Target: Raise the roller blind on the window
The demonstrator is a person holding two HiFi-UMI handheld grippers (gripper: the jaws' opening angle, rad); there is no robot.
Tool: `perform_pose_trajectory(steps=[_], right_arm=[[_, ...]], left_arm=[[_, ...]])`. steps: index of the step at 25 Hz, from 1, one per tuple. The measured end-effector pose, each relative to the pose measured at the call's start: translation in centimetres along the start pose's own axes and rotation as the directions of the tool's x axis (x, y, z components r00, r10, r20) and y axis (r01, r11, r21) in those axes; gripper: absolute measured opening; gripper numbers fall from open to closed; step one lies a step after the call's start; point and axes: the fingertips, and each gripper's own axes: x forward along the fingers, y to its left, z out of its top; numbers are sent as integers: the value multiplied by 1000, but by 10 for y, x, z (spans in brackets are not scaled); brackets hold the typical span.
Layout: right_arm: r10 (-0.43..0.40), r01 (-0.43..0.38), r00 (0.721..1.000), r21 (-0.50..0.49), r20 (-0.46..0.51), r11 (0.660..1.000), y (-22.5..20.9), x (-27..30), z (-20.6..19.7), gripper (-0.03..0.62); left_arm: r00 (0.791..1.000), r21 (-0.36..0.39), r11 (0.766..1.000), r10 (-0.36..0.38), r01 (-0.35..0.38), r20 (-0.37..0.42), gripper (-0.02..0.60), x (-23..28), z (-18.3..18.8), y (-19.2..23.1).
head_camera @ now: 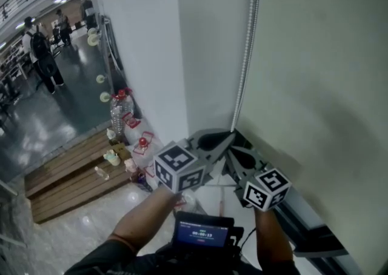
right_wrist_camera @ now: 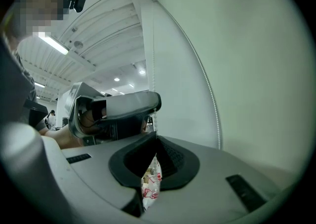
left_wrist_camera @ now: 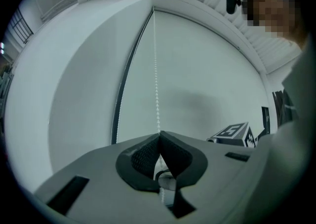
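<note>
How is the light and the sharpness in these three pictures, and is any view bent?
Head view: fairly sharp, little bend; the blind is evenly lit. Left gripper view: strong fisheye bend, black corners; the bead chain is crisp, and a soft shadow lies on the blind. Right gripper view: same bend; the ceiling lamp glares.

Before blind (head_camera: 315,56), bead chain (head_camera: 247,43), left tool (head_camera: 231,133) on it, right tool (head_camera: 229,151) just below.
</note>
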Motion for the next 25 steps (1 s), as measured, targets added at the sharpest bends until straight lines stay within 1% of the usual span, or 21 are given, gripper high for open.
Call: perform_pose_trajectory(steps=[2, 9, 15, 20, 25], right_arm=[[0, 1, 1000, -7, 4, 1000, 1, 2, -1, 0], [9, -9, 1000, 21, 25, 1000, 3, 2, -3, 2], [16, -16, 1000, 12, 16, 1000, 2, 5, -8, 2], [2, -2, 1000, 27, 5, 1000, -3, 6, -18, 2], [-18, 19, 999, 30, -29, 999, -11, 7, -35, 2]], left_arm=[[1000, 10, 1000, 5, -5, 7, -2, -2, -1, 1], [1000, 18, 1000, 14, -14, 22, -2, -3, -2, -1], [1000, 23, 1000, 18, -19, 23, -2, -4, -8, 3], [1000, 28, 999, 19, -20, 10, -2, -2, -16, 6], [999, 15, 1000, 28, -28, -25, -2, 1, -36, 10]])
